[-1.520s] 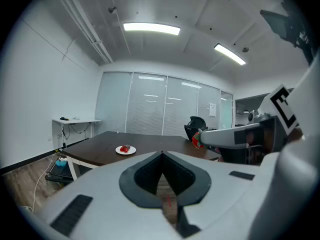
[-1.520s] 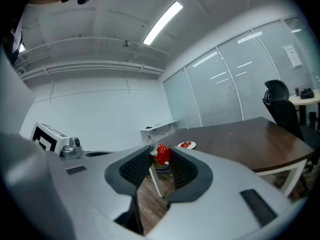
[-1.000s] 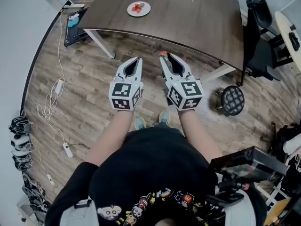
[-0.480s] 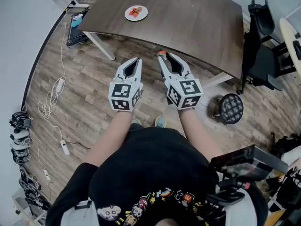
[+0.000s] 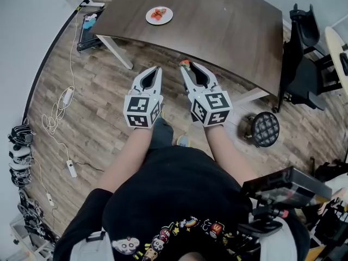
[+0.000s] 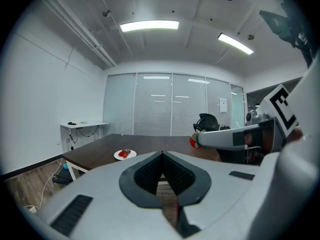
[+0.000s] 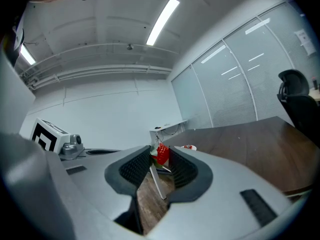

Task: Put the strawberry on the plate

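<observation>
A small red strawberry (image 7: 162, 154) sits pinched at the tips of my right gripper (image 5: 186, 66), which is shut on it; the berry (image 5: 185, 63) shows as a red dot in the head view, held over the floor just short of the table's near edge. My left gripper (image 5: 156, 70) hangs beside it, jaws closed together with nothing between them. The white plate (image 5: 159, 15) lies far off on the dark wooden table (image 5: 228, 26), near its left end, with red strawberries on it. The plate (image 6: 124, 154) also shows small in the left gripper view.
A black office chair (image 5: 304, 53) stands at the table's right end. A round black stool (image 5: 264, 128) sits on the floor right of my right gripper. White cables and a power strip (image 5: 60, 113) trail along the left wall. A table leg (image 5: 114, 50) slants down ahead-left.
Both grippers have drifted a little forward toward the table, strawberry still held. The person has stepped forward, and the plate and the table have barely shifted in the view.
</observation>
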`<action>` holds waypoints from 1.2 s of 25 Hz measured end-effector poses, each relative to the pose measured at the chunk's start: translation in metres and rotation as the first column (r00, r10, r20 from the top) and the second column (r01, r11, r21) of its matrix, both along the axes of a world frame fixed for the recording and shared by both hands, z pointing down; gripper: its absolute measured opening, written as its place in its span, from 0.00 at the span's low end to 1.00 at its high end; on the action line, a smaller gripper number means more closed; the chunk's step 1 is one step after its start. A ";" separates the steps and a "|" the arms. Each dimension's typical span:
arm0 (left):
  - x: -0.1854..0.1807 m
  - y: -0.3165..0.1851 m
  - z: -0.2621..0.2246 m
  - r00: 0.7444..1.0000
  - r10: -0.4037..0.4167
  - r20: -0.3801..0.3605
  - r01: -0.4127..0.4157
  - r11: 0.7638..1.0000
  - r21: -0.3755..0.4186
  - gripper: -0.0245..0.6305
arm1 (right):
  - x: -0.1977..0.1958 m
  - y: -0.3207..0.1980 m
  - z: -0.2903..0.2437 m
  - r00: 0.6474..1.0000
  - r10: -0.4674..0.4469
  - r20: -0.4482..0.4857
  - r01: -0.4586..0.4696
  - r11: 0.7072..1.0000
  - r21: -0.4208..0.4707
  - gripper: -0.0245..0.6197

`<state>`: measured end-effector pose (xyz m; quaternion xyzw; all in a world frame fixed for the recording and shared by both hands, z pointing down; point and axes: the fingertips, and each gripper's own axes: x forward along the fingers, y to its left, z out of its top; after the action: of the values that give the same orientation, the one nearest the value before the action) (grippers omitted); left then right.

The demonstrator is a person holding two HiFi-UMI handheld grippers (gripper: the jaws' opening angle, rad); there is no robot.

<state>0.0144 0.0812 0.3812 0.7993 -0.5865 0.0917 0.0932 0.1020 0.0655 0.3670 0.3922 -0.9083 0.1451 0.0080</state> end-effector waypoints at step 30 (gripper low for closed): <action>-0.106 -0.190 -0.005 0.987 0.148 -0.064 -0.148 0.989 0.004 0.02 | -0.116 -0.156 -0.007 0.989 0.115 -0.087 -0.116 0.993 -0.007 0.22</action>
<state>-0.0911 -0.1091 0.3765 0.8432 -0.5220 0.0730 0.1052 -0.0145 -0.0905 0.3601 0.4502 -0.8819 0.1335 0.0414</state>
